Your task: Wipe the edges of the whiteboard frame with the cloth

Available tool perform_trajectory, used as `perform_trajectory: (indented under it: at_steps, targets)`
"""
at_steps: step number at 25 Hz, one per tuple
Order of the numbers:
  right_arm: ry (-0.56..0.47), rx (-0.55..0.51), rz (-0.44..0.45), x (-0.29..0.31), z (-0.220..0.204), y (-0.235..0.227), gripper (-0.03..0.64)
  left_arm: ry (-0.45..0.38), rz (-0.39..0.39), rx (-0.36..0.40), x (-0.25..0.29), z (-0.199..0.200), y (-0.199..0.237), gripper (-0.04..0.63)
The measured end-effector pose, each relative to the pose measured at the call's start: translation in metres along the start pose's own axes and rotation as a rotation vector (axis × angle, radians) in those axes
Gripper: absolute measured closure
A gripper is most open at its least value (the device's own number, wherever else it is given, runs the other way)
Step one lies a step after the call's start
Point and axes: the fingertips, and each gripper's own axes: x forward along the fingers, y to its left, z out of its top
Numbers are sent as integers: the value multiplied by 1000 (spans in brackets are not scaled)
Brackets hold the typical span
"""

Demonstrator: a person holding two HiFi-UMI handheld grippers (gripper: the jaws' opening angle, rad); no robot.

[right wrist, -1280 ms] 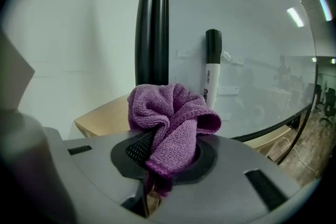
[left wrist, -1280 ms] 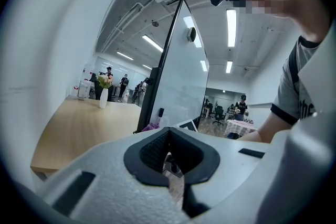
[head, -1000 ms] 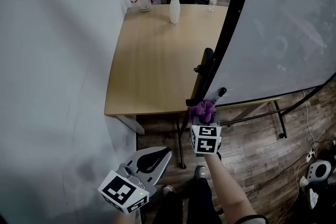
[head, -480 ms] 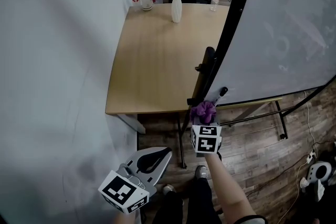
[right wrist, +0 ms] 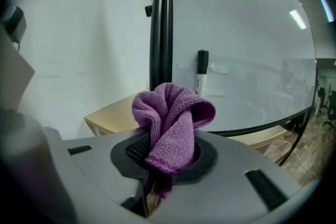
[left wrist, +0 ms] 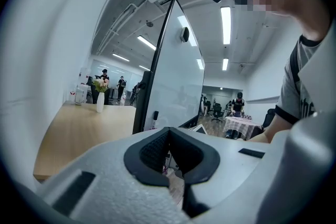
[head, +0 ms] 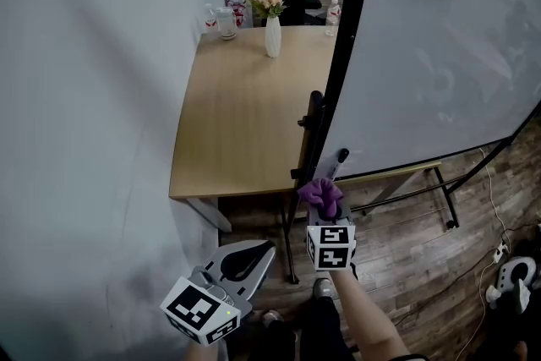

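The whiteboard (head: pixel 423 55) stands upright at the right, and its black frame edge (head: pixel 342 46) runs down to a lower corner near the table. My right gripper (head: pixel 325 211) is shut on a bunched purple cloth (head: pixel 321 192), just below and in front of that corner. In the right gripper view the cloth (right wrist: pixel 170 123) bulges out of the jaws, with the frame edge (right wrist: pixel 168 23) straight ahead and a marker (right wrist: pixel 201 73) standing on the board's tray. My left gripper (head: pixel 258 252) hangs low at the left, shut and empty; its pads (left wrist: pixel 157 152) meet.
A wooden table (head: pixel 237 114) sits between the white wall (head: pixel 84 97) and the board, with a flower vase (head: pixel 271 34) and bottles (head: pixel 333 11) at its far end. A black stand post (head: pixel 311 131) and stand legs (head: pixel 444 199) cross the wood floor. Cables (head: pixel 499 254) lie at right.
The head view has shifted. My right gripper with the cloth now sits slightly lower, under the frame's bottom corner. The left gripper has stayed where it was.
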Motion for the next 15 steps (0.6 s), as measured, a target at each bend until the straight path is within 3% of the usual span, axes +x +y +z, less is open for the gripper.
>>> perform_trajectory:
  at_steps: [15]
  targets:
    - [-170, 7, 18, -130, 54, -11, 552, -41, -67, 53, -9, 23, -44, 578]
